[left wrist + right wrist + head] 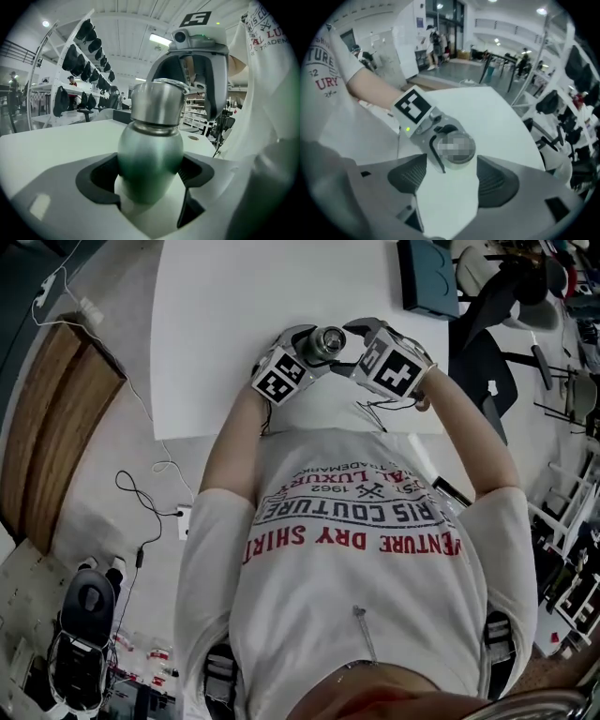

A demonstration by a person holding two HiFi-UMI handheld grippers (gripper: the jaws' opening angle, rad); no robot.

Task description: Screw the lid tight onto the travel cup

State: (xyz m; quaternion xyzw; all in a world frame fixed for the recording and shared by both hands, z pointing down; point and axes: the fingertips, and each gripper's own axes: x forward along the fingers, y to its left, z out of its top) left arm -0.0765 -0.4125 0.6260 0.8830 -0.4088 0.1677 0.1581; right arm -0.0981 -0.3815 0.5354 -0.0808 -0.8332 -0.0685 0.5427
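The travel cup (149, 152) has a green metallic body and stands upright between the left gripper's (149, 174) pads, which press on its lower body. A silver lid (157, 101) with a thin wire handle sits on top of it. In the head view the cup (330, 341) is held over the near edge of the white table (262, 296), with the left gripper (300, 351) and the right gripper (361, 343) on either side. The right gripper (452, 174) points at the lid (457, 149); its pads stand wide apart and clear of it, with nothing gripped. Its dark fingers (216, 89) flank the lid.
A dark box (427, 277) lies at the table's far right edge. Office chairs (487, 362) stand to the right of the table, and a wooden bench (47, 427) is on the left. Cables (141, 493) run over the floor near the person's left side.
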